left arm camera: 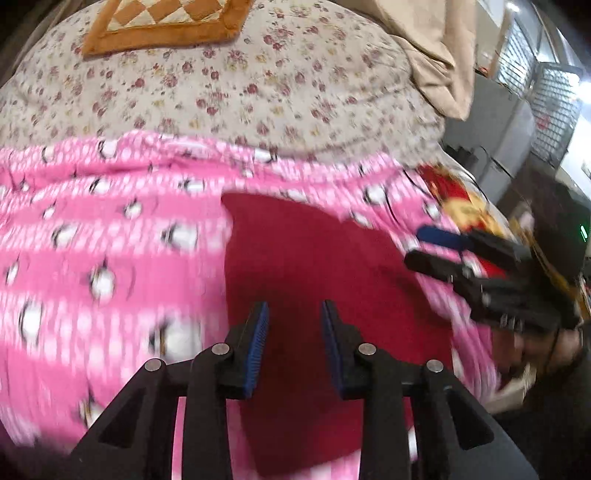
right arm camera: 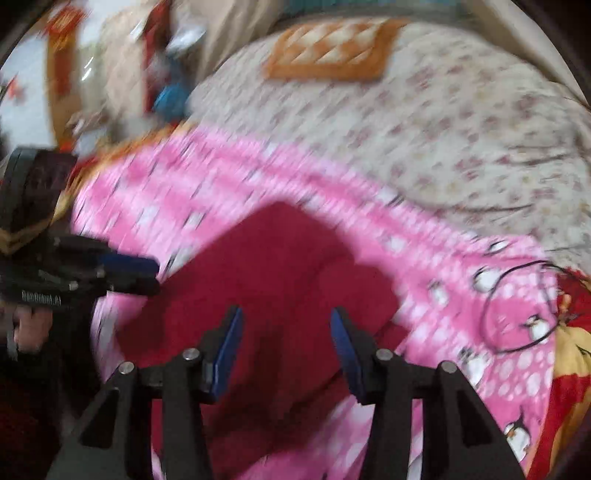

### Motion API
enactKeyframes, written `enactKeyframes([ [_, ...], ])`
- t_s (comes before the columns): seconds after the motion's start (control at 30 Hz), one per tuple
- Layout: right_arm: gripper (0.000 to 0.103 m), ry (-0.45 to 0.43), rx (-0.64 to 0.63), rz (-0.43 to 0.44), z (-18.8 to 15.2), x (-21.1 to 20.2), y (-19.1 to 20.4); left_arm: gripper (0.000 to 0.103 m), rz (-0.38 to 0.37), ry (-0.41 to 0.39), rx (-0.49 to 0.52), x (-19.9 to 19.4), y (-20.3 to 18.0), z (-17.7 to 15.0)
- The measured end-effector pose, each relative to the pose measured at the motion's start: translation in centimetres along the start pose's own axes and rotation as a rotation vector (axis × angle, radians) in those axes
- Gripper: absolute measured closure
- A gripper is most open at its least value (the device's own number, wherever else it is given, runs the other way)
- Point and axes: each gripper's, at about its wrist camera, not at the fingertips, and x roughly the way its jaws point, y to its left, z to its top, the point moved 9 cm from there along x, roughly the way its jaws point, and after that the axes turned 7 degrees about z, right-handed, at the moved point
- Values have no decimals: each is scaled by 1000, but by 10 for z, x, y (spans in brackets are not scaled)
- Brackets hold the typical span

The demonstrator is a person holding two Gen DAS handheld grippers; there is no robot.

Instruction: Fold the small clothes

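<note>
A dark red small garment point(left arm camera: 317, 266) lies spread on a pink penguin-print blanket point(left arm camera: 110, 236); it also shows in the right wrist view point(right arm camera: 273, 280). My left gripper point(left arm camera: 294, 308) is open and empty just above the garment's near part. My right gripper point(right arm camera: 286, 315) is open and empty over the garment. In the left wrist view the right gripper point(left arm camera: 421, 245) comes in from the right, fingers apart, at the garment's right edge. In the right wrist view the left gripper point(right arm camera: 151, 275) comes in from the left at the garment's left edge. Both views are blurred.
The pink blanket point(right arm camera: 443, 258) lies on a floral bedspread point(left arm camera: 221, 81). An orange checkered mat point(left arm camera: 162, 26) sits at the far side. A red and yellow cloth point(right arm camera: 569, 354) lies at the right. A black cable loop point(right arm camera: 517, 306) rests on the blanket. Beige fabric point(left arm camera: 436, 44) hangs behind.
</note>
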Motion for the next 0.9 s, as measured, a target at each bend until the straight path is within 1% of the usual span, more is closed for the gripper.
enactKeyframes([
  [0.07, 52, 13, 35, -58, 8, 15, -11, 97, -2, 16, -43, 22, 1, 23],
  [0.1, 52, 46, 42, -78, 8, 26, -15, 97, 14, 29, -58, 36, 2, 33],
  [0.13, 52, 142, 54, -110, -1, 45, -22, 97, 23, 80, -56, 60, 4, 38],
  [0.17, 52, 239, 67, -142, -16, 59, -30, 97, 32, 157, -54, 83, 7, 32],
  [0.2, 53, 305, 81, -182, -28, 67, -39, 98, 47, 228, -57, 104, 8, 20],
  [0.23, 48, 319, 116, -191, -35, 71, -46, 98, 50, 225, -62, 115, 12, 14],
  [0.27, 48, 308, 157, -166, -33, 70, -48, 98, 47, 193, -49, 114, 12, 14],
  [0.33, 48, 295, 159, -156, -29, 67, -50, 98, 68, 180, -26, 107, 9, 16],
  [0.37, 48, 278, 167, -148, -27, 65, -50, 98, 80, 177, -34, 101, 8, 21],
  [0.4, 49, 256, 180, -151, -23, 62, -51, 98, 75, 165, -56, 95, 7, 29],
  [0.43, 50, 211, 193, -177, -15, 56, -57, 98, 60, 143, -78, 92, 7, 41],
  [0.47, 50, 154, 198, -203, -3, 49, -63, 98, 50, 101, -94, 89, 6, 55],
  [0.5, 50, 113, 208, -213, 6, 47, -68, 95, 57, 62, -87, 89, 4, 65],
  [0.53, 50, 79, 228, -210, 14, 47, -73, 90, 77, 45, -69, 95, 5, 69],
  [0.57, 50, 93, 242, -197, 13, 54, -77, 86, 97, 57, -47, 105, 6, 68],
  [0.6, 50, 152, 248, -184, 6, 67, -79, 82, 109, 133, -29, 126, 6, 58],
  [0.63, 50, 248, 242, -200, -9, 84, -83, 82, 105, 250, -37, 149, 9, 41],
  [0.67, 50, 308, 242, -217, -22, 98, -88, 82, 95, 245, -51, 150, 11, 42],
  [0.7, 50, 284, 269, -208, -21, 96, -90, 82, 83, 226, -65, 144, 12, 49],
  [0.73, 50, 264, 292, -202, -17, 91, -92, 82, 60, 225, -78, 134, 12, 53],
  [0.77, 50, 217, 326, -221, -10, 76, -97, 82, 34, 215, -86, 124, 12, 57],
  [0.8, 48, 146, 348, -237, -2, 57, -101, 82, 3, 193, -88, 111, 13, 61],
  [0.83, 45, 89, 364, -227, 1, 42, -101, 82, -21, 168, -77, 97, 17, 63],
  [0.87, 41, 41, 384, -199, 2, 28, -100, 81, -33, 146, -58, 86, 20, 61],
  [0.9, 28, 6, 413, -147, -2, 15, -98, 73, -43, 129, -37, 77, 22, 58],
])
